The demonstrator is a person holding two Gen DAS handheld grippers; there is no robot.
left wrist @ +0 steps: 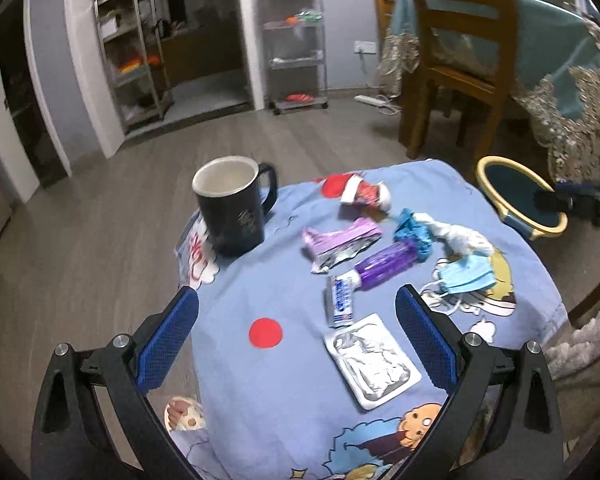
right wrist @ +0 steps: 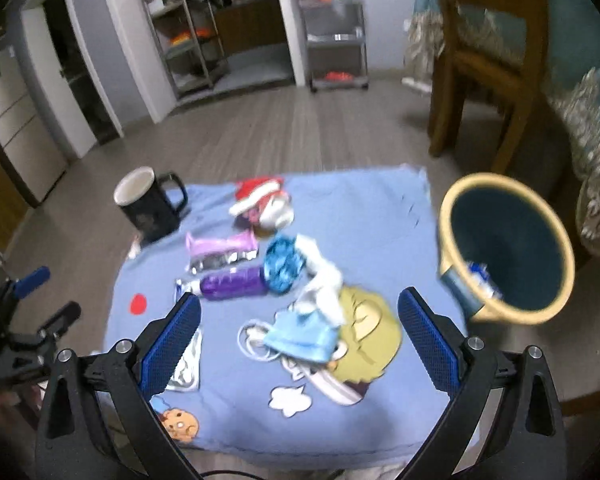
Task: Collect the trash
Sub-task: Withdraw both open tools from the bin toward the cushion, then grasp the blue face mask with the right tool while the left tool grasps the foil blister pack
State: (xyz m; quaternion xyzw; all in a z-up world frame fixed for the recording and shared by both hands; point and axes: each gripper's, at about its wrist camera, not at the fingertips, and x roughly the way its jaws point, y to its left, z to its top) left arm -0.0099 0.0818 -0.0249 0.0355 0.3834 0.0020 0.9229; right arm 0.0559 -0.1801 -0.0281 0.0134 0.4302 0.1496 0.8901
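Trash lies on a small table under a blue cartoon cloth (left wrist: 284, 280): a silver foil packet (left wrist: 374, 360), a white candy wrapper (left wrist: 340, 300), a purple wrapper (left wrist: 384, 266), a pink-and-silver wrapper (left wrist: 340, 244), a red wrapper (left wrist: 360, 192), a blue crumpled piece (left wrist: 414, 232), white tissue (left wrist: 464, 236) and a blue face mask (left wrist: 466, 276). My left gripper (left wrist: 296, 340) is open above the table's near side, by the foil packet. My right gripper (right wrist: 298, 344) is open above the mask (right wrist: 300, 336). The yellow-rimmed bin (right wrist: 504, 248) stands right of the table with a wrapper inside.
A dark mug (left wrist: 232, 204) stands at the table's far left corner. A wooden chair (left wrist: 456, 60) and a cloth-covered dining table (left wrist: 560, 68) are at the back right. Metal shelf racks (left wrist: 296, 36) stand by the far wall. Wooden floor surrounds the table.
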